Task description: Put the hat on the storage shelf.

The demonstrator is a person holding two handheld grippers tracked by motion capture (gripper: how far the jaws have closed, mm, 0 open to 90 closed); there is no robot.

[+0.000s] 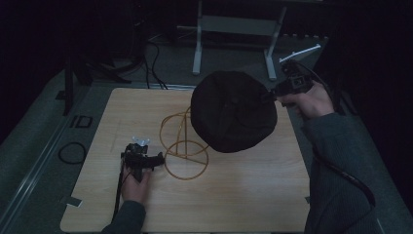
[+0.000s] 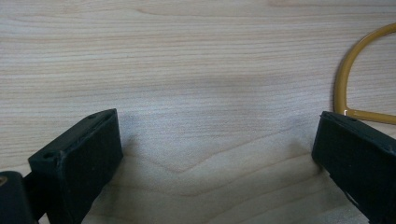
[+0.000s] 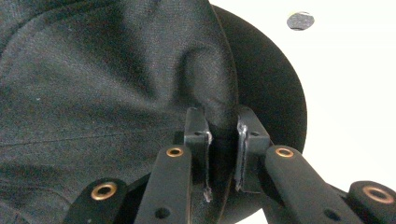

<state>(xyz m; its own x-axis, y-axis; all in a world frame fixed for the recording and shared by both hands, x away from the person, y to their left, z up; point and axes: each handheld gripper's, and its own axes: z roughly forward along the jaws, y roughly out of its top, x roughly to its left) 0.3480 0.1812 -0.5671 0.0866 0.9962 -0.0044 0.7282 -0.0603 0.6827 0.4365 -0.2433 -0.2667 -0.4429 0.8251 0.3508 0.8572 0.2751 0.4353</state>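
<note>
A black fabric cap (image 1: pixel 233 111) hangs in the air over the back right of the wooden table (image 1: pixel 253 195), above a yellow wire stand (image 1: pixel 185 146). My right gripper (image 1: pixel 275 95) holds the cap by its edge; in the right gripper view its jaws pinch a fold of the cap (image 3: pixel 116 70) between the right gripper's (image 3: pixel 223 140) pads. Down at the front left, my left gripper (image 1: pixel 157 160) rests on the table beside the stand's base ring. Its jaws stand wide apart with bare wood between the left gripper's (image 2: pixel 217 154) pads and the wire stand (image 2: pixel 343 88) just off to the right.
A grey metal frame (image 1: pixel 234 29) stands on the floor behind the table. Cables (image 1: pixel 151 63) trail at the back left and a black ring (image 1: pixel 72 152) lies on the floor to the left. Bare wood runs along the table's front.
</note>
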